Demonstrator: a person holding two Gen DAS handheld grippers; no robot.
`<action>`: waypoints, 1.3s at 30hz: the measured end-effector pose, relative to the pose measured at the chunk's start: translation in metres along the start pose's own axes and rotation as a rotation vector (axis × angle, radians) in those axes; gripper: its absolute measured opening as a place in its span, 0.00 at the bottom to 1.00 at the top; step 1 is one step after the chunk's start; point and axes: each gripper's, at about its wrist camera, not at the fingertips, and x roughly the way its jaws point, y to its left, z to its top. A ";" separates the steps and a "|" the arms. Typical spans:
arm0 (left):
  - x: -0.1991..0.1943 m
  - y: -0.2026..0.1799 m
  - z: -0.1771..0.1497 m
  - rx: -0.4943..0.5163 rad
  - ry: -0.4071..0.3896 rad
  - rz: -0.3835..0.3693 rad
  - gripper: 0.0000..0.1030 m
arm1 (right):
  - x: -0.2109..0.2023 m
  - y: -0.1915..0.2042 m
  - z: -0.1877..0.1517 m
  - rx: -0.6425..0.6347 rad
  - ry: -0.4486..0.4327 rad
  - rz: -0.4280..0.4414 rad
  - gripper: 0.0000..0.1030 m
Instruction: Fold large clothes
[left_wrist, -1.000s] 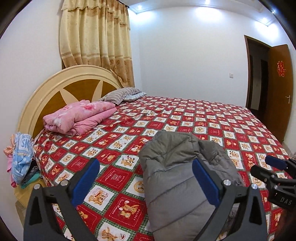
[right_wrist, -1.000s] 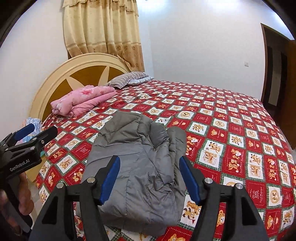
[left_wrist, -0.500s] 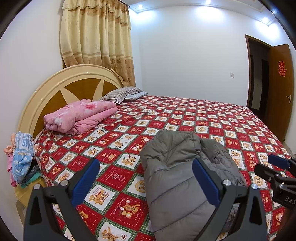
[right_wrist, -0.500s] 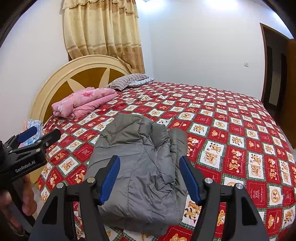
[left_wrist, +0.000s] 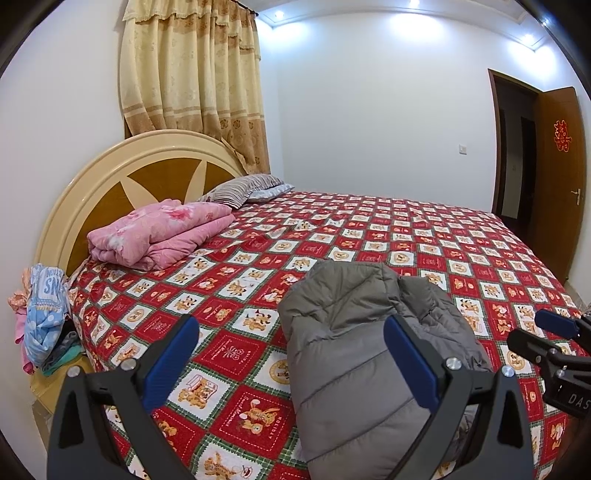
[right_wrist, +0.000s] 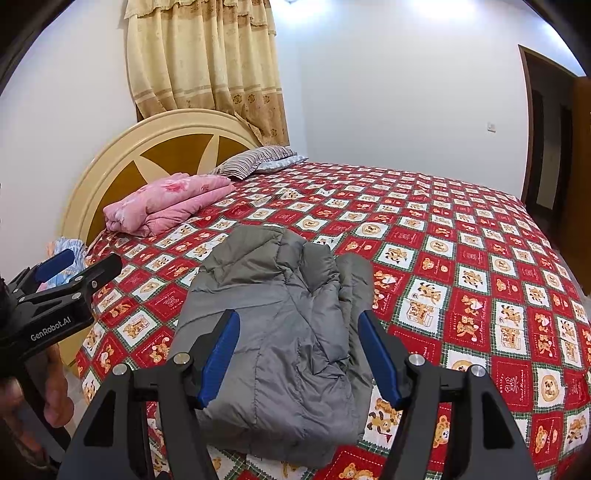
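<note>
A grey quilted puffer jacket (left_wrist: 354, 354) lies folded into a compact bundle on the near part of the bed; it also shows in the right wrist view (right_wrist: 280, 332). My left gripper (left_wrist: 291, 358) is open and empty, raised above the jacket's left side. My right gripper (right_wrist: 299, 354) is open and empty, held above the jacket's near edge. The right gripper also appears at the right edge of the left wrist view (left_wrist: 546, 336), and the left gripper at the left edge of the right wrist view (right_wrist: 70, 269). Neither touches the jacket.
The bed has a red checkered cover (left_wrist: 424, 240) with cartoon prints. A folded pink blanket (left_wrist: 162, 232) and striped pillows (left_wrist: 240, 188) lie by the cream headboard (left_wrist: 110, 177). Clothes (left_wrist: 44, 314) are piled on a bedside stand at left. A wooden door (left_wrist: 557, 177) stands open at right.
Both grippers have drawn back and risen slightly from the jacket, staying open. The jacket has not moved.
</note>
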 end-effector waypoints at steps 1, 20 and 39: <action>0.000 0.001 0.000 0.000 0.000 0.000 0.99 | 0.000 0.000 0.000 0.000 0.000 0.000 0.65; -0.001 0.001 -0.001 0.007 0.002 -0.001 0.99 | -0.001 0.001 -0.003 0.006 0.004 -0.002 0.65; 0.003 0.003 0.001 0.024 0.013 0.012 1.00 | -0.005 -0.001 0.002 0.000 -0.015 -0.004 0.65</action>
